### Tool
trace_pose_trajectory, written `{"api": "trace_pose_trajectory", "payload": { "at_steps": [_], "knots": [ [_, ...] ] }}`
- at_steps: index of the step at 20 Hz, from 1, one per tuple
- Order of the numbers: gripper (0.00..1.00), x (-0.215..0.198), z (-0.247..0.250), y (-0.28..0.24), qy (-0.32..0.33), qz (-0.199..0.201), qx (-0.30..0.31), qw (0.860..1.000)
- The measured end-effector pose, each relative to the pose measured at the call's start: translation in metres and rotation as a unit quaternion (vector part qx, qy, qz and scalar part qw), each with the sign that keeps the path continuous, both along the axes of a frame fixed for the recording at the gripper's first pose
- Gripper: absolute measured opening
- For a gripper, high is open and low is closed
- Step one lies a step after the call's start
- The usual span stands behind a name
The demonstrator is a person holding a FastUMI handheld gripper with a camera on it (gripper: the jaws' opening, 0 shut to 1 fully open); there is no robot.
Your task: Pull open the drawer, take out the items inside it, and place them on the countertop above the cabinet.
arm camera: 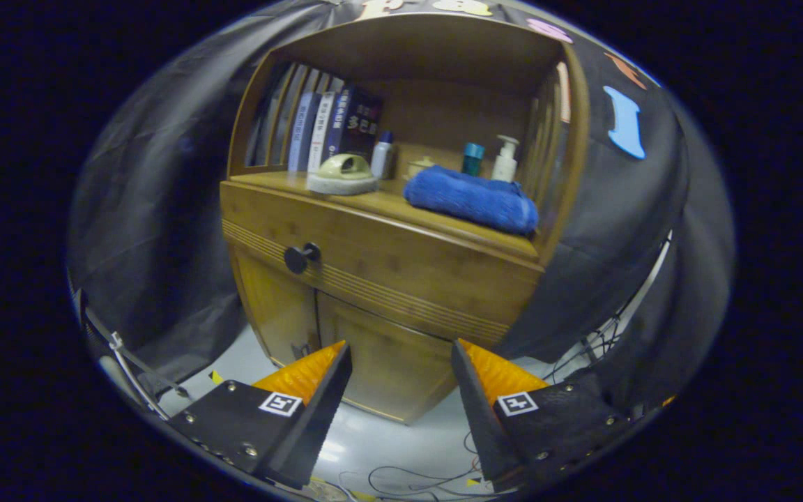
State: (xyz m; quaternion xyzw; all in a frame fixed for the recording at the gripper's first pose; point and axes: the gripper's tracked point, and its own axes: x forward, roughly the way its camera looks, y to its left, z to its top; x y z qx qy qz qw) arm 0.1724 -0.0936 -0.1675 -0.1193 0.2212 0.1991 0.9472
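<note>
Facing one wooden cabinet (387,279), drawer (373,268) shut, claw (401,362) spread and empty.
One drawer front below the counter (380,202), one dark round knob (300,258) toward its left side; two lower doors (346,348) beneath, closed. On the counter: one folded blue towel (471,199) at the right, one pale green holder on a round base (342,174) at the left, behind them a row of books (325,125) (about six, spines blur together), one white bottle with a blue cap (382,155), one teal cup (472,158), one white pump bottle (506,160), one small lidded jar (419,166). Claw sits low, well short of the cabinet, pointing at the lower doors; knob is above and left of the fingers (318,390), nothing between them. Loose cables (408,477) on the pale floor under the fingers.
</note>
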Motion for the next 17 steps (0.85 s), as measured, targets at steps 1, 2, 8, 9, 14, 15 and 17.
{"api": "trace_pose_trajectory", "payload": {
  "at_steps": [1, 2, 8, 9, 14, 15, 17],
  "knots": [
    [0.87, 0.002, -0.005, -0.015, 0.001, -0.01, 0.001, 1.0],
    [0.87, 0.004, -0.011, -0.027, 0.0, -0.018, 0.003, 1.0],
    [0.87, 0.012, -0.011, -0.087, -0.022, -0.066, 0.036, 0.997],
    [0.87, 0.012, -0.008, -0.095, -0.027, -0.072, 0.04, 0.996],
    [0.87, 0.004, 0.004, -0.119, -0.054, -0.095, 0.066, 0.992],
    [0.87, 0.003, 0.006, -0.122, -0.058, -0.098, 0.068, 0.991],
    [0.87, -0.002, 0.008, -0.133, -0.062, -0.107, 0.073, 0.99]
  ]
}}
